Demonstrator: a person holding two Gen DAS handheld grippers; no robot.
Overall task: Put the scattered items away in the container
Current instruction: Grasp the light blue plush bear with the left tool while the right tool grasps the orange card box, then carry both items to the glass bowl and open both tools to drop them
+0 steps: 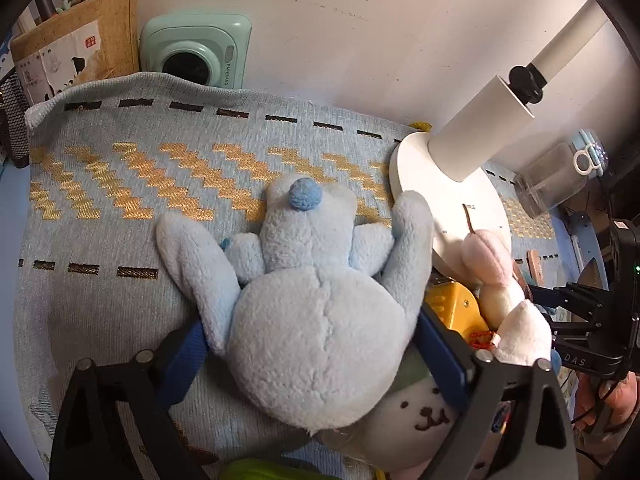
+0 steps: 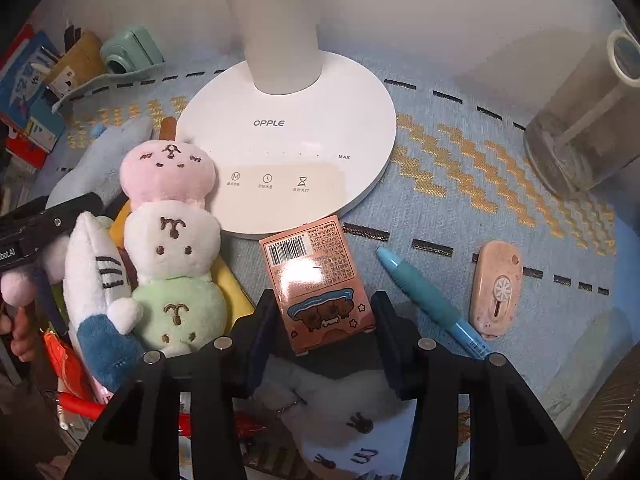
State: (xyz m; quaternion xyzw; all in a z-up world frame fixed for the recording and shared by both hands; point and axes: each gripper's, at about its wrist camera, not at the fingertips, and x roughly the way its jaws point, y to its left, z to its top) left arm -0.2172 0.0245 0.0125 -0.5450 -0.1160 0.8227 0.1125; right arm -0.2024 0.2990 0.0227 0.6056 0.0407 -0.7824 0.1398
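We are reaching both grippers at once. The blue plush rabbit [image 1: 316, 320] is lying face down on the woven mat [image 1: 120, 200], its head sitting between the left gripper's [image 1: 312, 356] wide-set fingers [image 1: 184, 356]; whether the pads are touching the fur we cannot tell. It is looking soft and light, so we are judging the round head the best hold. The small card box [image 2: 316, 284] is lying flat against the lamp base [image 2: 288, 136], between the right gripper's [image 2: 320, 340] narrowed fingers [image 2: 260, 328]; stiff, glossy, likely slippery, best pinched across its long sides. Room is tight: plush toys [image 2: 168, 264] are crowding the left, the pen [image 2: 432, 300] is near on the right.
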